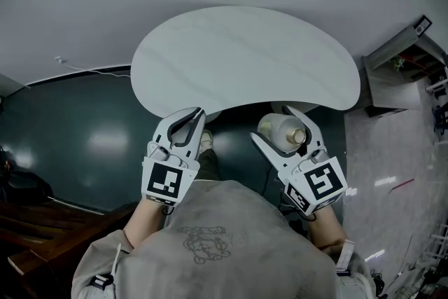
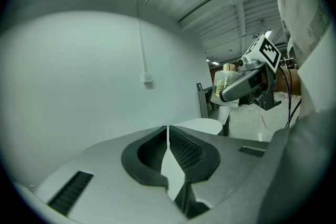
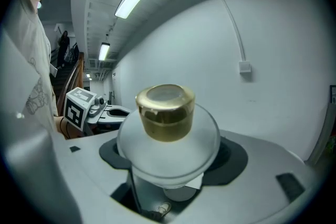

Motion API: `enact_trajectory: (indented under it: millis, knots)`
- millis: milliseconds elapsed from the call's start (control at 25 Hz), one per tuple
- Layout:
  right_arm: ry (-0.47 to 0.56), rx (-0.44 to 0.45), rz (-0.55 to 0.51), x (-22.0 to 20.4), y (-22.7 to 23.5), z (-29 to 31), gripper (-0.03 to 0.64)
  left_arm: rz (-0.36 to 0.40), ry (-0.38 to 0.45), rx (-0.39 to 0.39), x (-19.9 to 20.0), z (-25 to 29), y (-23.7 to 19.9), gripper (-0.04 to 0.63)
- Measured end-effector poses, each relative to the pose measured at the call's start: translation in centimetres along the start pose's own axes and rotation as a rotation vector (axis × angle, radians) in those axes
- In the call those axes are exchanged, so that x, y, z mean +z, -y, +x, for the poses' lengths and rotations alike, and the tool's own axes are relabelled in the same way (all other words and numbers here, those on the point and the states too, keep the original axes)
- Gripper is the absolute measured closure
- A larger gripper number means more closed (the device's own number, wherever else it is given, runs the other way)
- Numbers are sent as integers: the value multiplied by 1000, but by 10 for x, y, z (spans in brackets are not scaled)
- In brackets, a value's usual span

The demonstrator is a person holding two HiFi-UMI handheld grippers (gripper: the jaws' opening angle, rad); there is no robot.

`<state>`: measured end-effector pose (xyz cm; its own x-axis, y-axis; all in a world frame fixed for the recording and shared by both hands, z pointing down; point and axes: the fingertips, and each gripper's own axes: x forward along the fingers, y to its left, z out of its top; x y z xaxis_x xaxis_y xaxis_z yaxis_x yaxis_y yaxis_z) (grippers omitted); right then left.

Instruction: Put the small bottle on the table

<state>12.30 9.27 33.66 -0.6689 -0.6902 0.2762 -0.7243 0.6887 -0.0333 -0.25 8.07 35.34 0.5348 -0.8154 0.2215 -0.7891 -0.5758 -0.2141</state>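
Note:
The small bottle (image 1: 278,132), frosted white with a gold cap (image 1: 299,136), lies tilted between the jaws of my right gripper (image 1: 273,124), which is shut on it. It hangs over the dark floor, just short of the near edge of the white kidney-shaped table (image 1: 245,59). In the right gripper view the bottle (image 3: 168,141) fills the middle, cap (image 3: 165,112) pointing forward. My left gripper (image 1: 198,113) is beside it to the left, shut with nothing in it; its jaws meet at the tip (image 2: 168,129). The left gripper view shows the bottle (image 2: 224,79) from the side.
A grey metal shelf unit (image 1: 402,66) stands at the table's right end. A thin cable (image 1: 91,70) runs along the dark green floor at the left. Wooden steps (image 1: 35,227) lie at the lower left. A white wall is behind the table.

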Motion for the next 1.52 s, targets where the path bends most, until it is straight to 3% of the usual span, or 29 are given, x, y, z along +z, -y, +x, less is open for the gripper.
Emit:
enact_trajectory:
  millis: [160,760,1200,1520]
  knots:
    - [-15,-4,4,13,14,42,295,-28,-6,-3,0,21,-40,570]
    - [-28,-50,1,72,57,177,295,-10,10,-33,2,93,-173,571]
    - [-44,-31,-4,82,72,216,295,-46,17,6,-3,108,-207,571]
    - [-63,11,-11,77,101,228,295,-72,-25,69,-8,122,-209,571]
